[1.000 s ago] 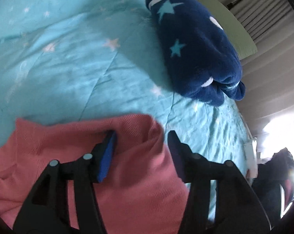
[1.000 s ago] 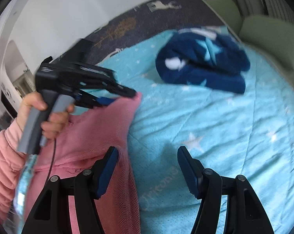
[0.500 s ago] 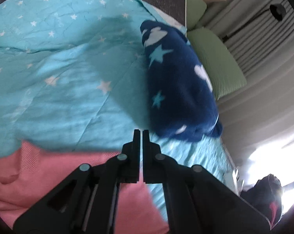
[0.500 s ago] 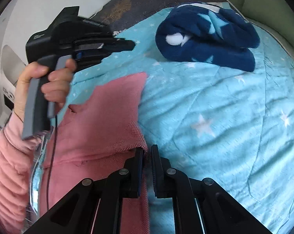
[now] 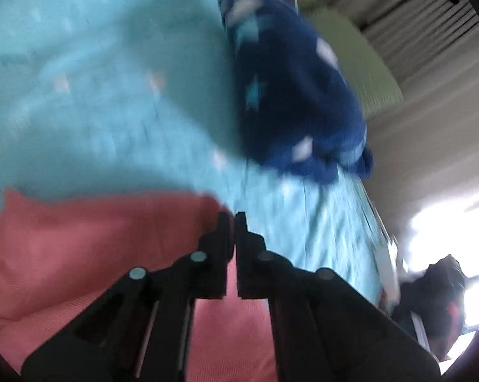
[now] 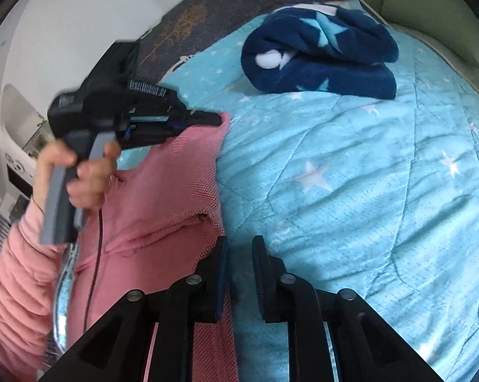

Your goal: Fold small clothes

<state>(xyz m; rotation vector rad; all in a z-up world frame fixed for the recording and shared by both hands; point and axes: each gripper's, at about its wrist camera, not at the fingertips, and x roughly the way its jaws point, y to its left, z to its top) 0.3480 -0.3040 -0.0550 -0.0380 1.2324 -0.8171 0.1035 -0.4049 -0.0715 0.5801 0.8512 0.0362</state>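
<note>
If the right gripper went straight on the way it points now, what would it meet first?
Most likely the turquoise quilt: the right gripper points down at bare bedding just beside the pink garment's edge. The navy blanket lies well beyond; depth is uncertain.

Motion blur smears the whole left wrist view, so the blanket (image 5: 296, 102) and bed (image 5: 96, 95) lose their detail. The pink garment (image 5: 80, 254) runs off the bottom edge. Whether the left gripper (image 5: 232, 219) pinches that cloth is unclear.
</note>
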